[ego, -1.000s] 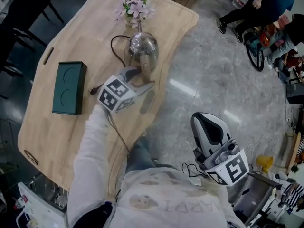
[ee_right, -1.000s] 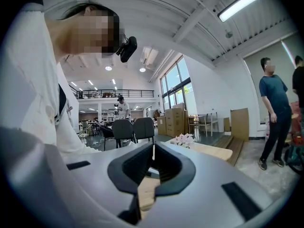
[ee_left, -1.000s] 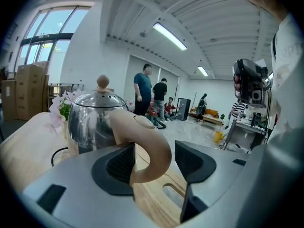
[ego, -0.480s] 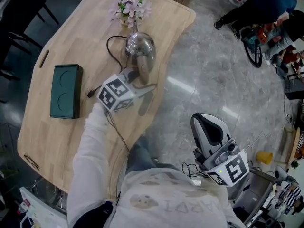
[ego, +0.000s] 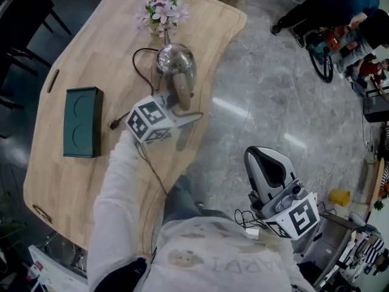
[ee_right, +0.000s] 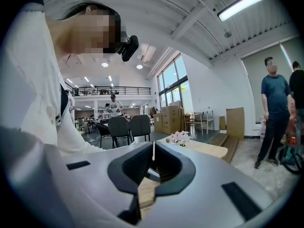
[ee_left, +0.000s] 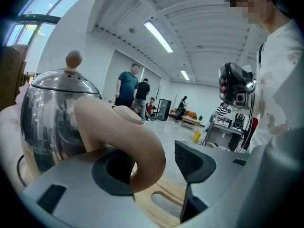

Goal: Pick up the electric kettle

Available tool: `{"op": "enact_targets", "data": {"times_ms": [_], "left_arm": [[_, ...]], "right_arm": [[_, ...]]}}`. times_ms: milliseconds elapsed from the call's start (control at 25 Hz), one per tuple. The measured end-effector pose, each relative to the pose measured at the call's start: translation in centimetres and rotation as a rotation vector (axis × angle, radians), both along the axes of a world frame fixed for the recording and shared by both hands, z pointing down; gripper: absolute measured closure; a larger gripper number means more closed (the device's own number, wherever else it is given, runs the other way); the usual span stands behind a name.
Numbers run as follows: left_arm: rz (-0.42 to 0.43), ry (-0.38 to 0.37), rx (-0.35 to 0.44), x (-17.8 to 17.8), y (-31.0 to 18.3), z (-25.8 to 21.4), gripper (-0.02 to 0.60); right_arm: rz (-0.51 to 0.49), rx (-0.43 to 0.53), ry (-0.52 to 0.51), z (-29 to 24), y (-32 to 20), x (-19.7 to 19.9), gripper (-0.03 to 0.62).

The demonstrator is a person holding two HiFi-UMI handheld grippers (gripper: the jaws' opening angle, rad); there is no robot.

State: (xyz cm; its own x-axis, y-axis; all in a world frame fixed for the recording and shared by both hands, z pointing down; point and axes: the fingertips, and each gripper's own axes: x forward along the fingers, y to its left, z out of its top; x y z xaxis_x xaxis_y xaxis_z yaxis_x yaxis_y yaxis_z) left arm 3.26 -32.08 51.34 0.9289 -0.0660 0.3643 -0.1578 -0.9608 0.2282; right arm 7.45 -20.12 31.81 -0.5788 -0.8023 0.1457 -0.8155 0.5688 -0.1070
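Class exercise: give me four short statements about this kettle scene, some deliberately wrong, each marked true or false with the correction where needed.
1. The left tool has its jaws apart, with the kettle's handle between them. True.
2. The right tool holds the kettle. False: its jaws are together on nothing, away from the table.
3. The green box lies on the table, apart from the kettle. True.
4. The flowers stand between the kettle and the person. False: they stand beyond the kettle, at the table's far end.
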Motion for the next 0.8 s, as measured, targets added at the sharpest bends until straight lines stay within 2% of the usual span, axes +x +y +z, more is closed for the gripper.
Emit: {"op": "enact_targets", "data": {"times_ms": [320,640,720,760,800], "left_arm": [[-0.026,0.031,-0.023,1.5,-0.2,0.2,0.341],[-0.120,-0.005,0.012,2.3,-1.2,0.6,0.345],[-0.166,-0.040,0.031,2.2,-1.8,1.0,0.383],[-0.191,-0.057,0.041,2.1,-2.0,1.2,0.441],[-0.209,-0.069,0.048,2.0,-2.2,1.2,0.447]], "right_arm": [[0.023,0.001,0.009,0.0,0.4,0.8,0.574],[0.032,0.004,0.011,-0.1,1.3,1.5,0.574],[0.035,0.006,0.014,-0.2,1.6,1.6,0.574],[0.037,0.006,0.015,-0.2,1.8,1.7,0.574],[0.038,0.007,0.016,-0.2,2.0,1.7,0.574]]}}
